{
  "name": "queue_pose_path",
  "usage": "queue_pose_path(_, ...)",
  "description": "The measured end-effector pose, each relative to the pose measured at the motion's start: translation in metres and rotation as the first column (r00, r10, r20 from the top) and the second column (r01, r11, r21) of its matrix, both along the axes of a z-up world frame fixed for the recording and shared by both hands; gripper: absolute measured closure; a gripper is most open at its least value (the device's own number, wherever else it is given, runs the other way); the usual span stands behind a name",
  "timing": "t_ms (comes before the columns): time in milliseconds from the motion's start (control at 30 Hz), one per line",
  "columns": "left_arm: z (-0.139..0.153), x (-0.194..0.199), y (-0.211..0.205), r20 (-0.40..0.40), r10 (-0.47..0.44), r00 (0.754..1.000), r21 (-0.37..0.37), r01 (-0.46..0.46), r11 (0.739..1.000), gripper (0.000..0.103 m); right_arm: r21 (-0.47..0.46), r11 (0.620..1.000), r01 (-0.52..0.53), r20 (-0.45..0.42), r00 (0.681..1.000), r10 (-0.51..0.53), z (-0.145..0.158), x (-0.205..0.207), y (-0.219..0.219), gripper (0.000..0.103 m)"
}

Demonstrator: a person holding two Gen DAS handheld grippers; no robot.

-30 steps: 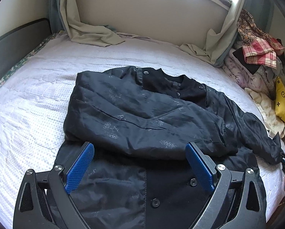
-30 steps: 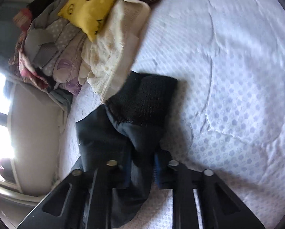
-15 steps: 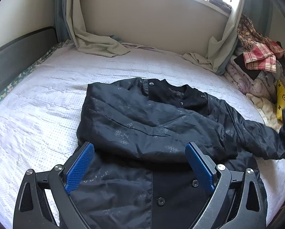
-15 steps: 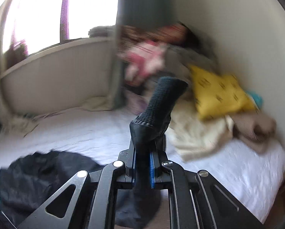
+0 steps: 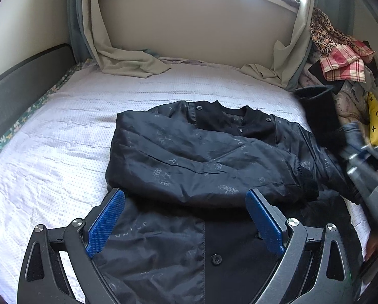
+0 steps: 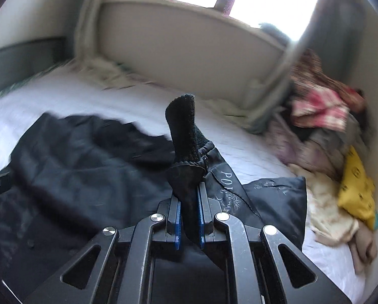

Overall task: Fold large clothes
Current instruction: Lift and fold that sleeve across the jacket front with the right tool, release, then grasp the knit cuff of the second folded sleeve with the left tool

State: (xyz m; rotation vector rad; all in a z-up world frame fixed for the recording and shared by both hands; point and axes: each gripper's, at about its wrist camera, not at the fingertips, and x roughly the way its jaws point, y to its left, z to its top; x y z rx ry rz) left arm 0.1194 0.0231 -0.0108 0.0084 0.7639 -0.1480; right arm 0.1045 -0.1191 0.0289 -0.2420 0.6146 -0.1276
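A black jacket [image 5: 194,157] lies front up on the white bed [image 5: 62,136], one sleeve folded across its chest. My left gripper [image 5: 185,195] hovers open over the jacket's lower front, blue pads [image 5: 105,223] wide apart with nothing pinched. My right gripper [image 6: 189,190] is shut on the other sleeve [image 6: 221,185] just behind its knit cuff [image 6: 183,126], which sticks up past the fingertips. The sleeve hangs lifted above the jacket body [image 6: 74,157]. In the left wrist view the right gripper [image 5: 366,164] is a blur at the right edge, with the cuff [image 5: 318,116] raised.
A heap of clothes [image 5: 341,63] and a yellow cushion [image 5: 376,126] fill the bed's right side by the wall. Curtains [image 5: 128,63] drape onto the bed's far end under the window. A dark bed frame [image 5: 24,81] runs along the left.
My right gripper closed on the sleeve, lifted it off the bed near the clothes heap, rolled upright and swung left over the jacket. The left gripper stayed open and hardly moved.
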Motion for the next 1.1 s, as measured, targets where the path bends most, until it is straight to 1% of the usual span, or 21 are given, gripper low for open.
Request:
queue_pose_path(67,0.001,0.000,0.003,0.001,0.009,1.000,0.000,-0.009,1.000,0.005,-0.010,0.998,-0.067,-0.033,0.997,0.067,-0.013,0.004,0.028,0.097)
queue_pose_path(167,0.002,0.000,0.008,-0.002,0.022,1.000,-0.002,-0.022,1.000,0.005,0.013,0.991,-0.131,-0.109,0.985,0.132,-0.035,0.017,0.057,0.097)
queue_pose_path(300,0.002,0.000,0.013,-0.008,0.027,1.000,-0.005,-0.027,1.000,0.005,0.028,0.989,-0.148,-0.200,0.968,0.151,-0.063,0.034,0.075,0.096)
queue_pose_path(400,0.002,0.001,0.014,-0.015,0.027,1.000,-0.004,-0.027,1.000,0.005,0.022,0.988,-0.150,-0.221,0.964,0.151,-0.073,0.040,0.080,0.095)
queue_pose_path(433,0.001,0.002,0.014,-0.017,0.029,0.999,-0.005,-0.029,1.000,0.005,0.028,0.988,-0.149,-0.224,0.963,0.152,-0.073,0.041,0.080,0.091)
queue_pose_path(467,0.001,0.002,0.015,-0.020,0.030,0.999,-0.005,-0.030,1.000,0.005,0.046,0.988,-0.148,-0.231,0.960,0.155,-0.073,0.041,0.078,0.082)
queue_pose_path(500,0.000,0.003,0.015,-0.023,0.029,0.999,-0.006,-0.029,1.000,0.005,0.068,0.986,-0.149,-0.235,0.958,0.161,-0.071,0.041,0.077,0.077)
queue_pose_path(533,0.000,0.003,0.015,-0.025,0.029,0.999,-0.006,-0.029,1.000,0.005,0.095,0.984,-0.150,-0.235,0.957,0.168,-0.068,0.040,0.074,0.064)
queue_pose_path(567,0.000,0.003,0.014,-0.027,0.027,0.999,-0.007,-0.028,1.000,0.005,0.140,0.979,-0.150,-0.226,0.957,0.179,-0.062,0.035,0.068,0.052)
queue_pose_path(633,0.001,0.003,0.013,-0.027,0.024,0.999,-0.009,-0.024,1.000,0.005,0.204,0.968,-0.146,-0.202,0.961,0.187,-0.049,0.028,0.057,0.045)
queue_pose_path(767,0.001,0.004,0.014,-0.041,0.011,0.999,-0.029,-0.012,1.000,0.005,0.288,0.952,-0.106,-0.175,0.971,0.161,-0.024,0.015,0.028,0.044)
queue_pose_path(833,0.000,0.008,0.020,-0.065,0.009,0.998,-0.076,-0.013,0.997,0.005,0.319,0.945,-0.077,-0.156,0.979,0.132,-0.010,0.008,0.009,0.044)
queue_pose_path(967,-0.004,0.015,0.033,-0.113,-0.011,0.994,-0.206,-0.012,0.978,0.005,0.402,0.916,0.014,-0.092,0.995,0.025,0.019,-0.008,-0.048,0.035)
queue_pose_path(1033,-0.007,0.019,0.034,-0.126,-0.017,0.992,-0.242,-0.014,0.970,0.005,0.434,0.899,0.064,-0.076,0.996,-0.035,0.023,-0.015,-0.074,0.034)
queue_pose_path(1100,-0.013,0.024,0.031,-0.144,-0.025,0.989,-0.266,-0.014,0.964,0.005,0.462,0.880,0.107,-0.092,0.993,-0.072,0.021,-0.020,-0.093,0.034)
